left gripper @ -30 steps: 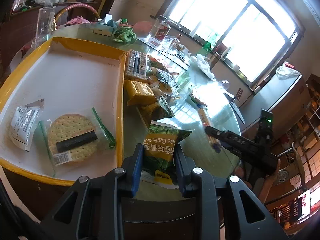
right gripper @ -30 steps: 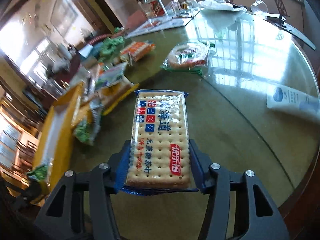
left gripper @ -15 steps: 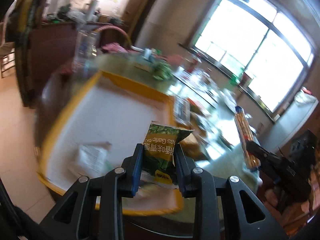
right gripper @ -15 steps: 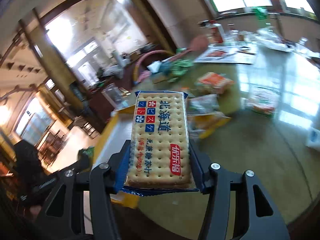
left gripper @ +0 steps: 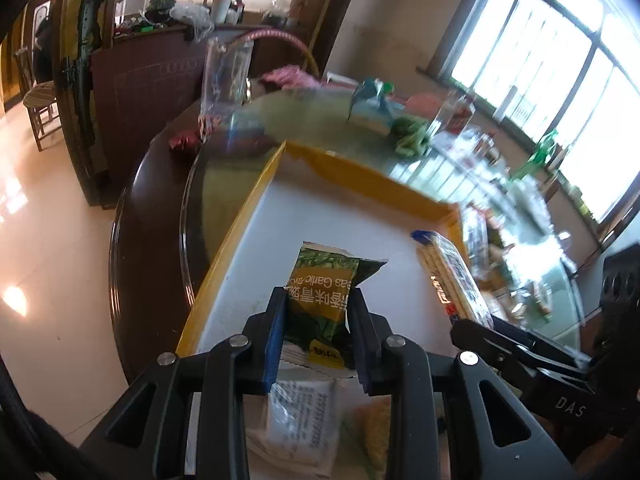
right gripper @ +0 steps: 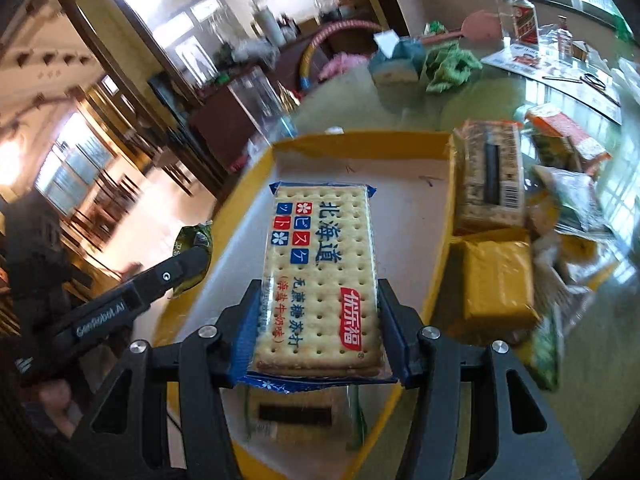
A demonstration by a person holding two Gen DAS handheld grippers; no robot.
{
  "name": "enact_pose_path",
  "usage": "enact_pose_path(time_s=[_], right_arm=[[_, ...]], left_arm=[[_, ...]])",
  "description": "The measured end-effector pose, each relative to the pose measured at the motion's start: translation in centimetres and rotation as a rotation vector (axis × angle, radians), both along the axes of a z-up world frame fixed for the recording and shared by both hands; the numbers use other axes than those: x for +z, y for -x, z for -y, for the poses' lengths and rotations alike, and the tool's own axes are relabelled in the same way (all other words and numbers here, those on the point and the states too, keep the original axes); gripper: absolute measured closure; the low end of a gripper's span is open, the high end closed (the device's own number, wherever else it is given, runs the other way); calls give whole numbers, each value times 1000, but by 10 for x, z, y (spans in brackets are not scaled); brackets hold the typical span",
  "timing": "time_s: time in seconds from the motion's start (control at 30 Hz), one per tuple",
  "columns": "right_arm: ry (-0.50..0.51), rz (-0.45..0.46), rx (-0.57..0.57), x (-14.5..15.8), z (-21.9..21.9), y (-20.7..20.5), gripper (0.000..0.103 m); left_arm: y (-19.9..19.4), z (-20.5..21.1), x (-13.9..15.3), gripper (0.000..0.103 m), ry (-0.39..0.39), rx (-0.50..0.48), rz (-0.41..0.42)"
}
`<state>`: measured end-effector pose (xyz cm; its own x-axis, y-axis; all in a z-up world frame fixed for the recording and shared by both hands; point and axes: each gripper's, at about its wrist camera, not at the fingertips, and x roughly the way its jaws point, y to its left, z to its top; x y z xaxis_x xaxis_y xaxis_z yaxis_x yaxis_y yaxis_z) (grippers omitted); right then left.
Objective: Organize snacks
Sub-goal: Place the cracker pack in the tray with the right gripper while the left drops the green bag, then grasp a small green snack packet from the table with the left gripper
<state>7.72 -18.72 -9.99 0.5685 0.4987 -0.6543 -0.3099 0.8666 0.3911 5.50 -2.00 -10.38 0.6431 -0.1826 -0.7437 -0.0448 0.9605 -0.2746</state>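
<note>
Over the white floor of a shallow yellow-rimmed cardboard tray, the right hand-held gripper has its black fingers with blue pads closed partway onto the long sides of a flat clear-wrapped pack of square soda crackers printed in blue and red, which it holds lifted and face up. Beneath it, on the tray floor, a clear pouch with a round cracker and a black label lies partly hidden. To the left, over the tray's near corner, the left hand-held gripper pinches a small green and yellow garlic-pea snack bag between its pads, jaws narrowly set, the bag upright and off the tray floor. Under this gripper a white printed sachet lies on the tray. Just outside the tray's right rim, on the glass-topped round surface, sit a long cracker pack with a black stripe, a yellow foil-wrapped block and a blurred heap of other wrapped snacks. Farther back stand a crumpled green cloth, a clear bottle with a red label and a clear plastic bag.
</note>
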Motion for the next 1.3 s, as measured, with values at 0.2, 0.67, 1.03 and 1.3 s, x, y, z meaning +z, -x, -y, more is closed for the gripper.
enact_pose_path(time_s=[0.2,0.67,1.03,1.3], right_arm=[[121,-66,-15,-22,-17,-20,47],[-24,65,-29,1,18,12,19],[-125,83,-190,-11,146,103,14],[-226,41,-300,-29,220,128,14]], left_arm=[[-14,-9,-17,73,-26,24,-87],[41,-11,18,27,26,120,83],[79,98,23,24,129,-119,87],[74,167,14,24,27,-261,47]])
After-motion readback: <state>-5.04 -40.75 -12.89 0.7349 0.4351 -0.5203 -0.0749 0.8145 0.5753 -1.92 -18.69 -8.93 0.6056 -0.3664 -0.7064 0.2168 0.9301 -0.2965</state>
